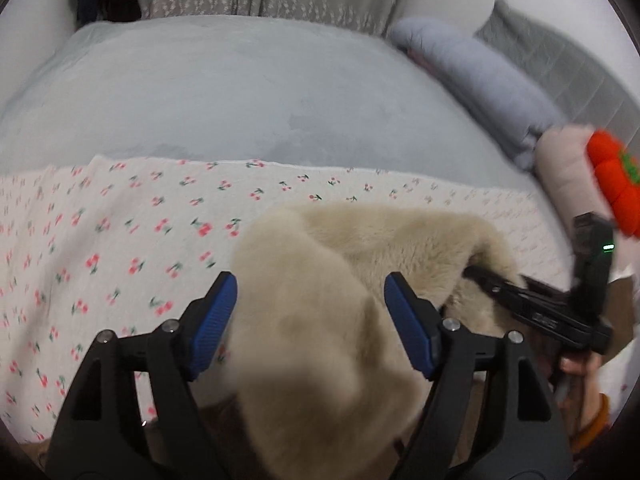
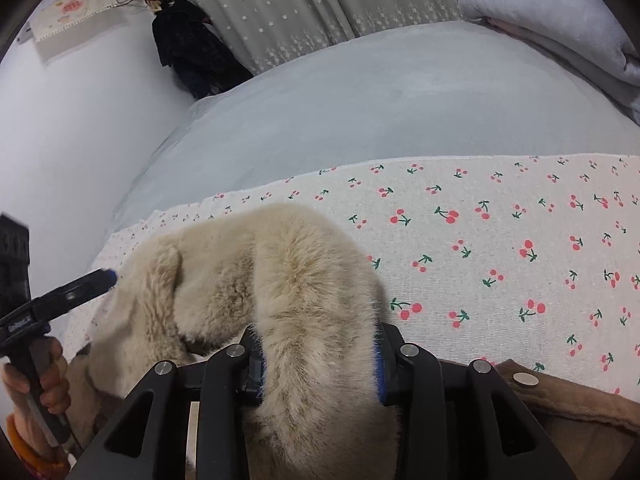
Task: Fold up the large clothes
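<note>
On cherry cloth: fur collar arched crosswise.

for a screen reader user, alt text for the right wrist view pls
The right tool is clamped on a thick roll of cream fur coat over a cherry-print cloth on a grey bed. The left tool, in a hand, is at far left.

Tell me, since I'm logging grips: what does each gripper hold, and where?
The right gripper clamps the furry coat by its thick fur collar. The left gripper is open around the fur, gripping nothing.
</note>
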{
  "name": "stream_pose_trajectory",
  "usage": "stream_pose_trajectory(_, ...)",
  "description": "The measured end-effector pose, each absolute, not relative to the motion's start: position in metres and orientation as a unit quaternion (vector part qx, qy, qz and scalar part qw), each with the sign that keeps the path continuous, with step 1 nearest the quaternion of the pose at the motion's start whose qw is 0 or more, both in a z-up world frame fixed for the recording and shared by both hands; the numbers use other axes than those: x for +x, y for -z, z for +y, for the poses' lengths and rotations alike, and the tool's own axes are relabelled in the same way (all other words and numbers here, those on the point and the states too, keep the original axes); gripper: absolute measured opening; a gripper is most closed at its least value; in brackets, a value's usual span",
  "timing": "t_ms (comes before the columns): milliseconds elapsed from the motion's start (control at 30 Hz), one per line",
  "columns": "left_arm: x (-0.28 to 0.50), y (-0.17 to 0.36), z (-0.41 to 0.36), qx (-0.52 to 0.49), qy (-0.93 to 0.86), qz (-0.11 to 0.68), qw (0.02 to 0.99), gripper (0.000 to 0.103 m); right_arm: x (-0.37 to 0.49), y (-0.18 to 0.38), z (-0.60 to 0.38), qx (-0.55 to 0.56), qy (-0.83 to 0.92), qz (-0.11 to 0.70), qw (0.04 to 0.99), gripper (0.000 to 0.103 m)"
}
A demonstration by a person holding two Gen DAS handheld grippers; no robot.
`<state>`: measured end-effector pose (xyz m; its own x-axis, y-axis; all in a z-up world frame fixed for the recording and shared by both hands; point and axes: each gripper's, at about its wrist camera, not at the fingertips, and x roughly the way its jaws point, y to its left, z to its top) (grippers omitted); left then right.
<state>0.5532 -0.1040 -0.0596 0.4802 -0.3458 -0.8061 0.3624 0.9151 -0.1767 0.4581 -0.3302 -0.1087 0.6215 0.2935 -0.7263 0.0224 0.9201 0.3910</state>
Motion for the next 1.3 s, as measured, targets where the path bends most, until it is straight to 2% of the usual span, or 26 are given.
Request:
stream_pose_trajectory(67, 0.566, 0.074, -0.123, 0.055, 0.147, 0.484, 0.861, 0.077, 0.457, 0.11, -0.332, 0.189, -0.076, 0.426, 0.882, 0.039)
stream_pose_trajectory(100, 0.571, 0.08, -0.127, 0.071, 0.108, 0.496, 0.859, 0.073, 0.457, 0.11, -0.334, 0.192, -0.077, 0.425, 0.881, 0.039)
stream_pose_trajectory(167, 0.576, 0.093, -0.121, 0.054, 0.077, 0.529, 0.843, 0.052, 0.456, 0.112, -0.336, 0.195, -0.077, 0.423, 0.881, 0.039)
stream_pose_trajectory(200, 0.574, 0.095, -0.111, 0.011, 0.092, 0.539, 0.837, 0.035, 0.456, 0.112, -0.337, 0.193, -0.076, 0.422, 0.882, 0.039)
stream_pose_trajectory(233, 0.572, 0.093, -0.103, -0.008, 0.095, 0.537, 0.838, 0.028, 0.455, 0.111, -0.338, 0.19, -0.073, 0.42, 0.884, 0.037)
stream_pose_trajectory(333, 0.566, 0.077, -0.067, -0.102, 0.13, 0.485, 0.859, 0.024, 0.453, 0.109, -0.339, 0.196, -0.065, 0.41, 0.889, 0.036)
stream_pose_trajectory(400, 0.574, 0.088, -0.052, -0.115, 0.117, 0.444, 0.881, 0.022, 0.453, 0.11, -0.338, 0.194, -0.061, 0.408, 0.89, 0.036)
stream_pose_trajectory(467, 0.584, 0.111, -0.054, -0.077, 0.091, 0.445, 0.887, 0.027, 0.458, 0.114, -0.333, 0.191, -0.049, 0.416, 0.888, 0.037)
stream_pose_trajectory(500, 0.584, 0.119, -0.051, -0.09, 0.095, 0.441, 0.888, 0.034, 0.458, 0.112, -0.33, 0.187, -0.045, 0.417, 0.888, 0.037)
stream_pose_trajectory(533, 0.58, 0.118, -0.046, -0.104, 0.088, 0.429, 0.893, 0.044, 0.458, 0.109, -0.328, 0.179, -0.04, 0.418, 0.89, 0.039)
stream_pose_trajectory(600, 0.572, 0.111, -0.039, -0.111, 0.075, 0.422, 0.897, 0.054, 0.451, 0.099, -0.322, 0.154, -0.037, 0.418, 0.895, 0.042)
stream_pose_trajectory(733, 0.538, 0.083, -0.048, -0.038, 0.067, 0.405, 0.911, 0.069, 0.424, 0.074, -0.314, 0.099, -0.026, 0.412, 0.905, 0.054)
stream_pose_trajectory(833, 0.5, 0.058, -0.055, 0.006, 0.072, 0.396, 0.915, 0.072, 0.399, 0.059, -0.313, 0.079, -0.022, 0.407, 0.91, 0.064)
stream_pose_trajectory(933, 0.462, 0.039, -0.057, 0.018, 0.082, 0.389, 0.918, 0.081, 0.368, 0.045, -0.315, 0.06, -0.016, 0.407, 0.911, 0.065)
stream_pose_trajectory(1300, 0.346, 0.021, -0.045, 0.012, 0.109, 0.44, 0.891, 0.085, 0.233, -0.018, -0.385, 0.072, 0.04, 0.401, 0.913, 0.074)
